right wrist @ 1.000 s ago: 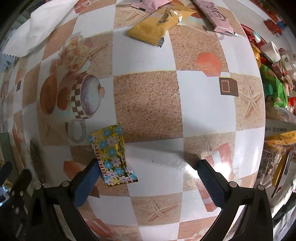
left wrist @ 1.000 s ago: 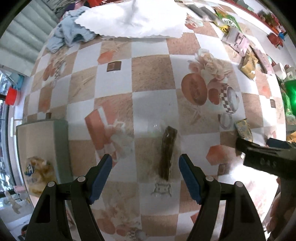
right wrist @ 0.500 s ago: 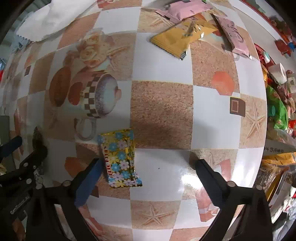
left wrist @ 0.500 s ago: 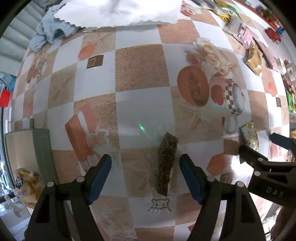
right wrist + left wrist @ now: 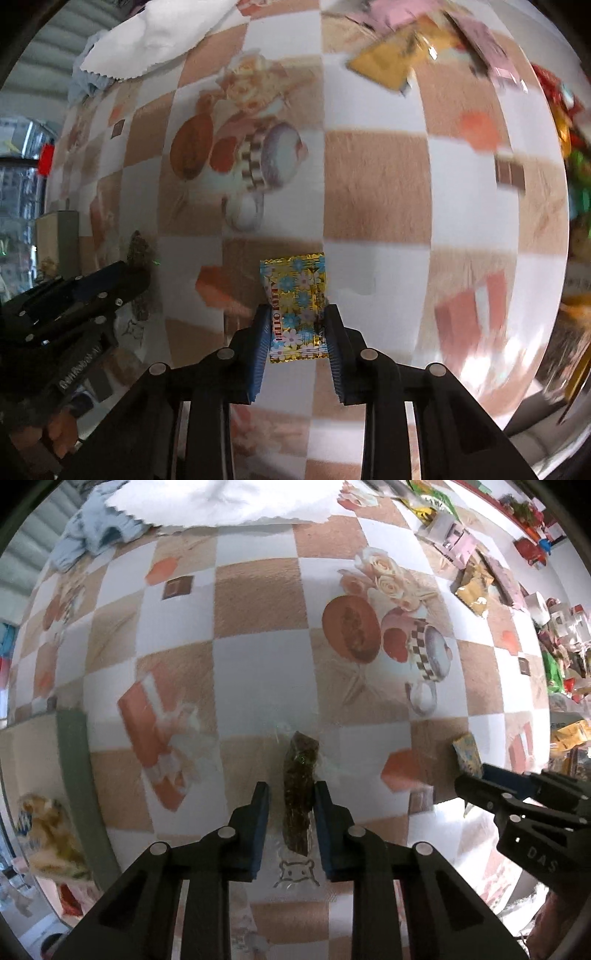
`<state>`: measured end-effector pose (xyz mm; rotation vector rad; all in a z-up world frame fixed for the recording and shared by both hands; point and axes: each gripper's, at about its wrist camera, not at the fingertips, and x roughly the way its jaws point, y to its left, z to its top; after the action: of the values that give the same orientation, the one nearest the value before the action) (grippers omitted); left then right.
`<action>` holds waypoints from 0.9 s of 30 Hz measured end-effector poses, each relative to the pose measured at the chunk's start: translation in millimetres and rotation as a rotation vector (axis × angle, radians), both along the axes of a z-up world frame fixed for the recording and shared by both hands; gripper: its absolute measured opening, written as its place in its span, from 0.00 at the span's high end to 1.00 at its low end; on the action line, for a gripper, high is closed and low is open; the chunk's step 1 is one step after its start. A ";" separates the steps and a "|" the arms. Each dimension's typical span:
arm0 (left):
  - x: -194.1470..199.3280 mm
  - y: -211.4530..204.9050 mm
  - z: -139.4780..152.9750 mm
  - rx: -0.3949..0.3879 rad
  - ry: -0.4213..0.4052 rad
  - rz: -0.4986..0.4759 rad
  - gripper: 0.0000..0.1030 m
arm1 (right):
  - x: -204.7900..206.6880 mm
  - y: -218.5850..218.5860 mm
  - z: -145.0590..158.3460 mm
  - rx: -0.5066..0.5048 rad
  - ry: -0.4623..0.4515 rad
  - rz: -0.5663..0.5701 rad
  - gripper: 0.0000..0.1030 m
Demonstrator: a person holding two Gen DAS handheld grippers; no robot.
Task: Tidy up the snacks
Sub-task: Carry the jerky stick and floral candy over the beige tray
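Note:
A dark brown snack bar in clear wrap (image 5: 298,790) lies on the checkered tablecloth. My left gripper (image 5: 291,797) has closed around it, its blue pads on either side of the bar. A gold packet with blue flowers (image 5: 297,306) sits between the pads of my right gripper (image 5: 297,325), which is shut on it. The flowered packet (image 5: 467,755) and the right gripper also show at the right of the left wrist view. The left gripper on the dark bar (image 5: 138,254) shows at the left of the right wrist view.
A box with a green rim (image 5: 72,775) holding a snack bag (image 5: 48,834) stands at the left. A white cloth (image 5: 229,498) and blue cloth (image 5: 96,531) lie at the back. Yellow (image 5: 391,59) and pink packets (image 5: 484,37) lie at the far right, with more snacks piled beyond.
Both grippers have closed from wide open: the left around the dark bar, the right on the flowered packet. Both moved forward over their snacks.

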<state>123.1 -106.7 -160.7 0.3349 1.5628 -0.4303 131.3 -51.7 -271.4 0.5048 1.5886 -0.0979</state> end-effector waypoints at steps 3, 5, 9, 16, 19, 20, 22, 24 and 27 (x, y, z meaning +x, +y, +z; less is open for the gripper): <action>-8.4 13.3 10.1 -0.001 -0.011 0.008 0.75 | -18.6 3.7 0.7 0.005 0.020 -0.007 0.70; -18.3 20.5 19.7 0.001 -0.018 0.008 0.74 | -27.5 8.7 -1.0 0.001 0.031 -0.001 0.70; -34.5 36.4 35.3 0.021 -0.046 -0.002 0.74 | -44.1 24.3 2.7 -0.012 0.042 0.023 0.70; -59.7 72.6 62.2 0.032 -0.087 0.031 0.74 | -53.8 61.6 14.3 -0.026 0.015 0.067 0.70; -63.5 103.2 76.7 0.030 -0.102 0.029 0.74 | -54.4 74.5 18.1 -0.025 -0.005 0.086 0.70; -64.2 114.6 79.1 0.030 -0.110 0.028 0.74 | -52.5 89.2 14.7 -0.028 -0.009 0.090 0.70; -68.4 132.1 83.8 0.025 -0.115 0.031 0.74 | -46.6 99.8 24.3 -0.028 -0.016 0.094 0.70; -67.1 149.7 83.9 0.019 -0.117 0.037 0.74 | -44.4 115.1 28.5 -0.033 -0.024 0.098 0.70; -64.7 176.9 83.3 0.017 -0.114 0.035 0.74 | -35.5 139.7 39.2 -0.036 -0.030 0.090 0.70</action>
<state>58.3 70.2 -77.4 0.3396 1.4592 -0.3648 95.8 88.0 -232.1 0.4050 1.5752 -0.0507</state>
